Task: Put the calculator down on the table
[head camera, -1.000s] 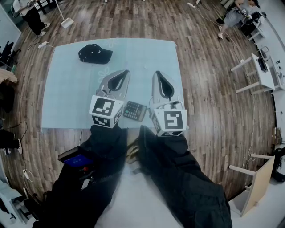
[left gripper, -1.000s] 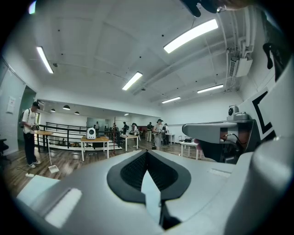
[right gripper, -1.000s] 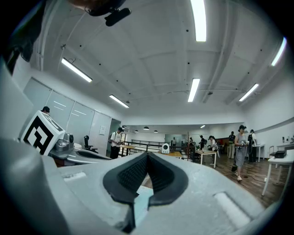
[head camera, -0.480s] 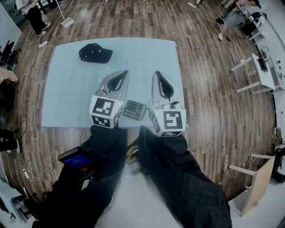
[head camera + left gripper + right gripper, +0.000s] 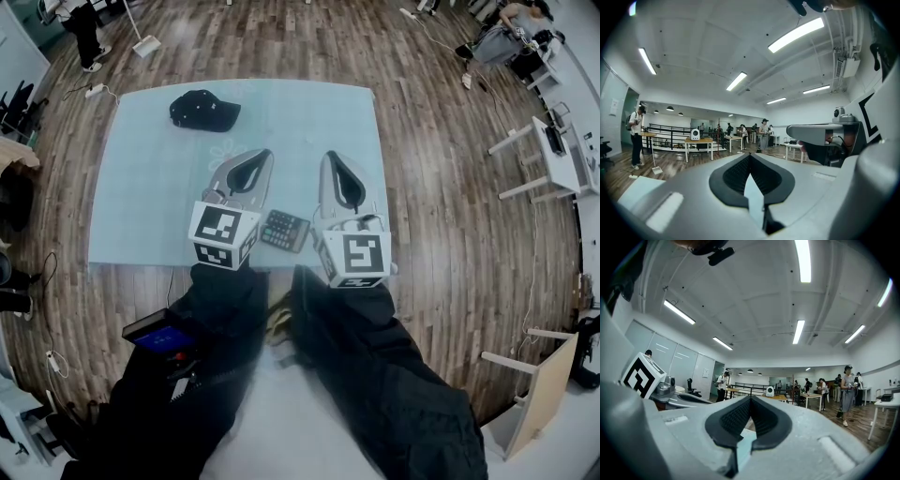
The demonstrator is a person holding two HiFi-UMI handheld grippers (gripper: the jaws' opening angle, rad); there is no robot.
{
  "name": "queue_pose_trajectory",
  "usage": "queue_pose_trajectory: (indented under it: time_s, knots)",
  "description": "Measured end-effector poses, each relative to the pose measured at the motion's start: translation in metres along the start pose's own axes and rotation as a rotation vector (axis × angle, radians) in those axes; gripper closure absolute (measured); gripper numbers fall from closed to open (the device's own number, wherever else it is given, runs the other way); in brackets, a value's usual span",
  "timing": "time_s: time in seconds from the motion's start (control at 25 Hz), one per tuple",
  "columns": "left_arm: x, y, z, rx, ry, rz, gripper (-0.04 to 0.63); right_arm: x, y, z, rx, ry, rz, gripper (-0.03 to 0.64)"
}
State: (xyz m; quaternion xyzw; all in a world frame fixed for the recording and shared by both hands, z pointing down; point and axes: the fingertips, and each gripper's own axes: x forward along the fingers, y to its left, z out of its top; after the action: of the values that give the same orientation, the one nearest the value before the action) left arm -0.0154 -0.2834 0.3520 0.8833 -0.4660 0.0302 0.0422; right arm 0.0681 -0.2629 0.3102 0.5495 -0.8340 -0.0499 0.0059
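A dark calculator [image 5: 284, 232] lies flat on the light blue table [image 5: 150, 197], near its front edge. It sits between my two grippers and below them, and neither holds it. The left gripper [image 5: 265, 153] is shut with nothing in it, and its tips meet in the left gripper view [image 5: 750, 155]. My right gripper [image 5: 335, 154] is shut and empty too, and its tips touch in the right gripper view [image 5: 750, 398]. Both point level, away from me, over the table. The marker cubes [image 5: 223, 235] hide part of the table's front edge.
A black cap [image 5: 204, 111] lies at the table's far left. Wooden floor surrounds the table. White desks [image 5: 553, 150] stand at the right, and people [image 5: 84, 28] move about at the back of the room. More tables [image 5: 698, 140] and people show in both gripper views.
Both grippers and the calculator have stayed where they were. Only a person at the far left of the floor has shifted a little.
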Motion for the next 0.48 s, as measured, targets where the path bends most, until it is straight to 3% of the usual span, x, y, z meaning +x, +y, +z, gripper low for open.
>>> queue_pose_trajectory:
  time_s: [0.48]
  knots:
    - [0.0028,0.0005,-0.0025,-0.011,0.012,-0.002,0.592,0.0029,-0.0001,-0.0002,-0.006,0.008,0.012,0.626]
